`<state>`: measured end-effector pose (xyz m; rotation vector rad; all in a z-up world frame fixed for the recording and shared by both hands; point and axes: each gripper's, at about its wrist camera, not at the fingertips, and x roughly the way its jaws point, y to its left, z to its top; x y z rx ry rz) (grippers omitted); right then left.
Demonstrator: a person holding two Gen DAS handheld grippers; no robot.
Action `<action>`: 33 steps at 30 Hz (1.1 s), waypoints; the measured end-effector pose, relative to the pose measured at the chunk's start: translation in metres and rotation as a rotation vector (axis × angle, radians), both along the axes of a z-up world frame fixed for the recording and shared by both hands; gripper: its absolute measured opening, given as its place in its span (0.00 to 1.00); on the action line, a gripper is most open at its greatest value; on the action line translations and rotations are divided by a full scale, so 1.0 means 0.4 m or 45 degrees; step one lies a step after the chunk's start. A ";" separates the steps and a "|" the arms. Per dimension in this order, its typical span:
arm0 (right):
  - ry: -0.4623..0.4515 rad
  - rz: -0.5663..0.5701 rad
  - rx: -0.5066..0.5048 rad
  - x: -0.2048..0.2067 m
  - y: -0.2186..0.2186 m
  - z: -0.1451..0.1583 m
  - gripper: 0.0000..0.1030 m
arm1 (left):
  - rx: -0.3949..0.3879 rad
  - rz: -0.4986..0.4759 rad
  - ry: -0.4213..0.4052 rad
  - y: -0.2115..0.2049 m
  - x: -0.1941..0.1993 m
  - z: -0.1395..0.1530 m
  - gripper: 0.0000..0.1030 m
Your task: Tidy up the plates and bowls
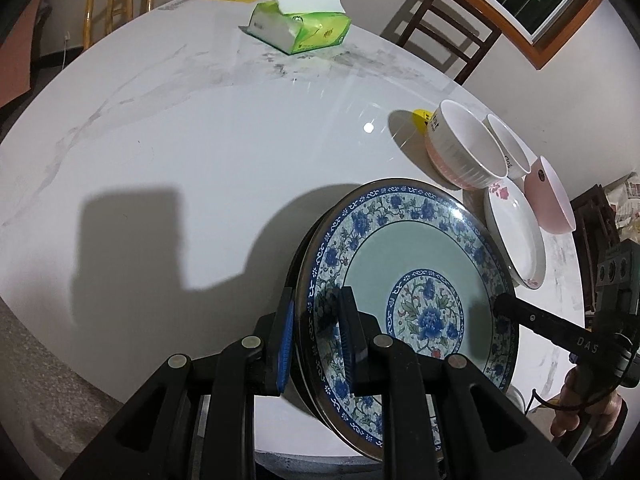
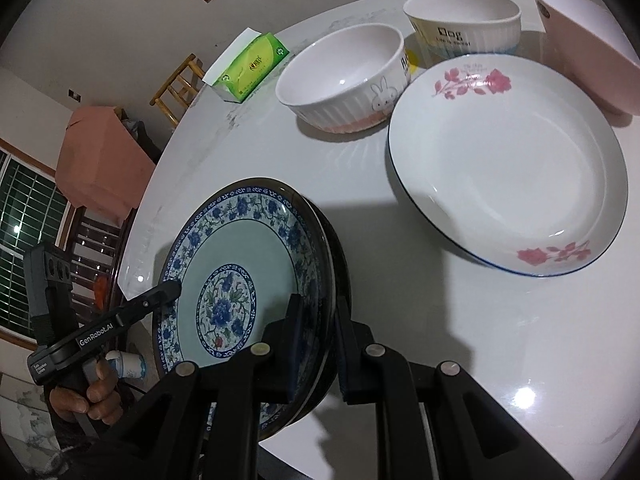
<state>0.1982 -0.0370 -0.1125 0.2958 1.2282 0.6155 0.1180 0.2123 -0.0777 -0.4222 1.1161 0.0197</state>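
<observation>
left wrist view: on the left of the table (image 1: 168,128) sits a green tissue pack (image 1: 300,26), its print too small to read. lower down, the left gripper (image 1: 316,336) is clamped on the near rim of the blue floral plate (image 1: 416,280), one pad under, one on the patterned face. further right the right gripper (image 1: 498,304) pinches the opposite rim; its arm reads "das". the plate hangs tilted above the table, beside the bowls and the rose plate (image 1: 516,236).

right wrist view: the left gripper's arm reads "genrobot.ai". rightward, the right gripper (image 2: 318,344) is closed on the plate's edge. beyond, the rabbit bowl (image 2: 344,80), then a ribbed bowl (image 2: 462,24) printed "dog, life is sweet", then a pink bowl (image 2: 592,44).

judgement: level the plate, keep both hands moving together, and lower it gently; the rose plate looks a likely base for stacking.
</observation>
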 end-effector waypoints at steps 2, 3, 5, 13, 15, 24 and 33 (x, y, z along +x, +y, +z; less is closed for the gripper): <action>-0.007 0.003 -0.002 -0.003 0.004 -0.001 0.16 | -0.005 0.003 -0.012 0.004 0.001 -0.004 0.16; -0.015 0.005 -0.007 -0.005 0.008 0.002 0.17 | -0.001 0.002 -0.011 0.005 0.002 -0.004 0.16; -0.039 0.016 -0.023 -0.010 0.011 0.010 0.17 | -0.002 0.004 -0.012 0.005 0.003 -0.005 0.17; -0.071 0.027 -0.051 -0.019 0.007 0.012 0.17 | -0.022 0.014 0.021 0.012 0.004 -0.030 0.18; -0.076 0.024 -0.055 -0.020 0.005 0.014 0.18 | -0.015 0.007 0.034 0.008 0.003 -0.040 0.19; -0.101 0.049 -0.128 -0.027 0.021 0.029 0.27 | -0.007 0.003 0.029 0.000 0.009 -0.046 0.22; -0.127 0.103 -0.243 -0.026 0.044 0.042 0.27 | -0.005 0.000 0.026 -0.001 0.010 -0.047 0.22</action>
